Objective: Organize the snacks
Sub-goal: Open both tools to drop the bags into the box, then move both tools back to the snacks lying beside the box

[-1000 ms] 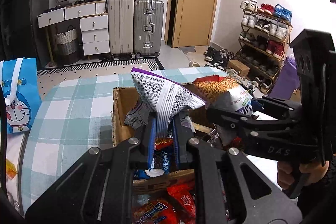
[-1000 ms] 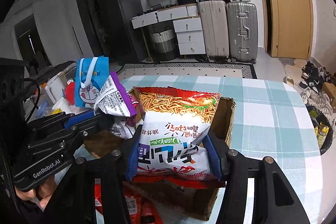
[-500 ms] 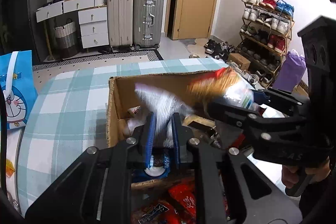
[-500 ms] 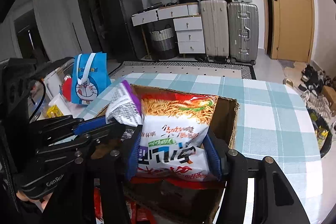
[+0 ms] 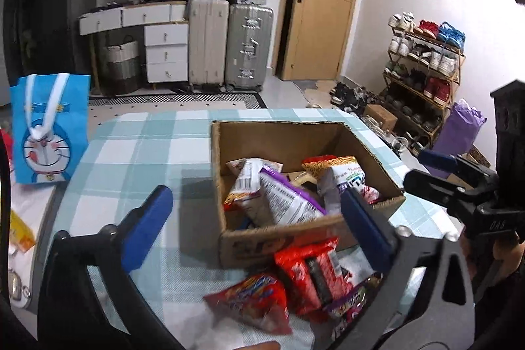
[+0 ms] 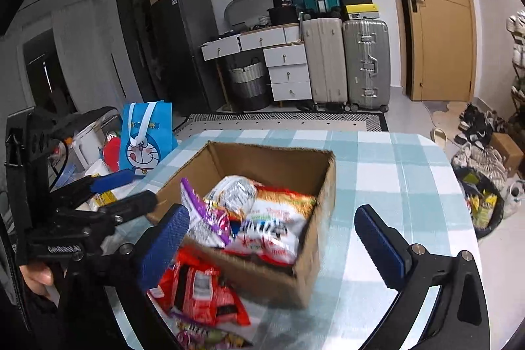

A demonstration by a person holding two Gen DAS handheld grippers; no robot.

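Several crinkly snack packets sit heaped in the open brown cardboard box; red packets wait on the checked tablecloth. Left gripper and right gripper hang spread, empty. Risk: the blurred, seemingly loose heap could spill when another packet lands.

Blurred and hidden snacks

Red packets off the cardboard box's near edge are motion-blurred, print unreadable; lower packets inside lie hidden beneath the purple-edged bag.
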